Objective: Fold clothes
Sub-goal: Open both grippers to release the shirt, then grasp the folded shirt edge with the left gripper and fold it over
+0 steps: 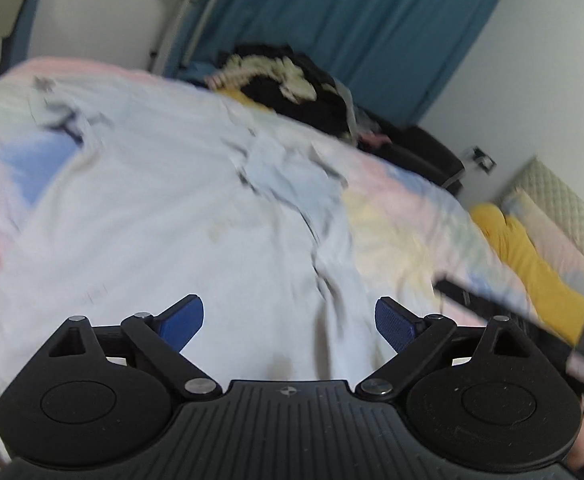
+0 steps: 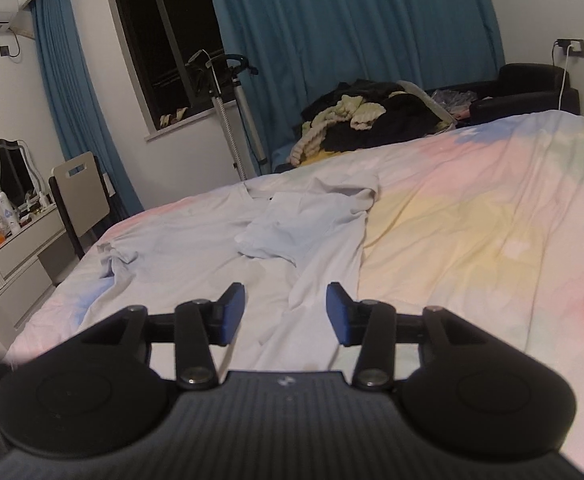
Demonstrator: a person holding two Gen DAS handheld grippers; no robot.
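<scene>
A pale blue-white shirt lies spread on the pastel bedspread, one sleeve folded across its chest. The left wrist view is blurred. My left gripper hovers above the shirt's lower part, jaws wide apart, nothing between the blue pads. In the right wrist view the same shirt lies ahead on the bedspread, the folded sleeve on top. My right gripper hangs above the hem, jaws partly apart with no cloth in them. The right gripper's dark body shows at the left wrist view's right edge.
A heap of dark and cream clothes sits at the bed's far side before teal curtains. A black armchair stands far right. A chair and dresser stand left of the bed. A yellow cloth lies at right.
</scene>
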